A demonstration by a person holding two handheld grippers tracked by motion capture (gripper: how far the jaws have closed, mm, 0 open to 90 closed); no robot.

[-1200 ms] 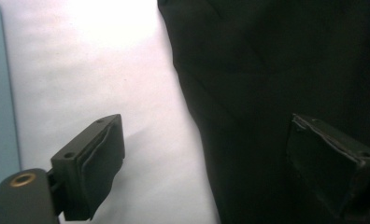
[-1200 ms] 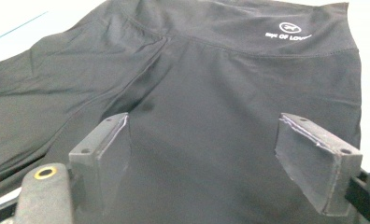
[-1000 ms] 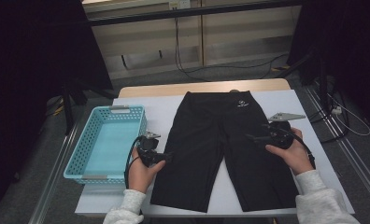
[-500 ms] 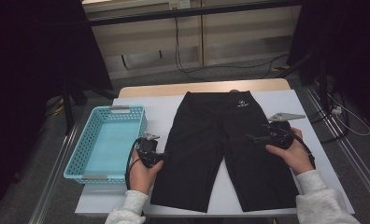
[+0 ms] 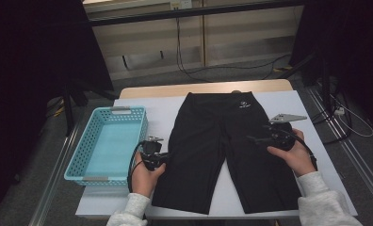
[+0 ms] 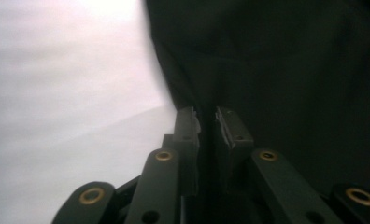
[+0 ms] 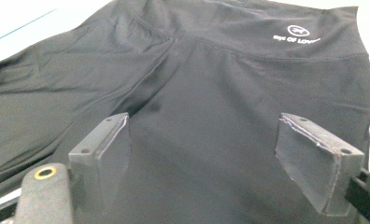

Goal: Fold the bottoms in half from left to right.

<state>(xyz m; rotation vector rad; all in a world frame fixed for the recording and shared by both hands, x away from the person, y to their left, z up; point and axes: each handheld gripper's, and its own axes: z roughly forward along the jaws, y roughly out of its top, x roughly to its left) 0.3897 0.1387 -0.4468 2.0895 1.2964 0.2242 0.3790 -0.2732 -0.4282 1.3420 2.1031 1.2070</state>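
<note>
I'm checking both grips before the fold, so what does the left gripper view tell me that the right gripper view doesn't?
Left gripper view: the left hand-held gripper has its jaws nearly closed on the edge of the black shorts, beside the white table cover.
Right gripper view: the right hand-held gripper has its jaws wide apart above the fabric, and a white logo marks the waistband.
Both: the same black shorts lying flat.

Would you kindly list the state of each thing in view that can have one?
Shorts: spread flat on the table, unfolded, waistband at the far side.
Basket: upright, empty.
Left gripper: jaws nearly shut at the shorts' edge; grip unclear.
Right gripper: jaws wide open above the shorts, holding nothing.
</note>
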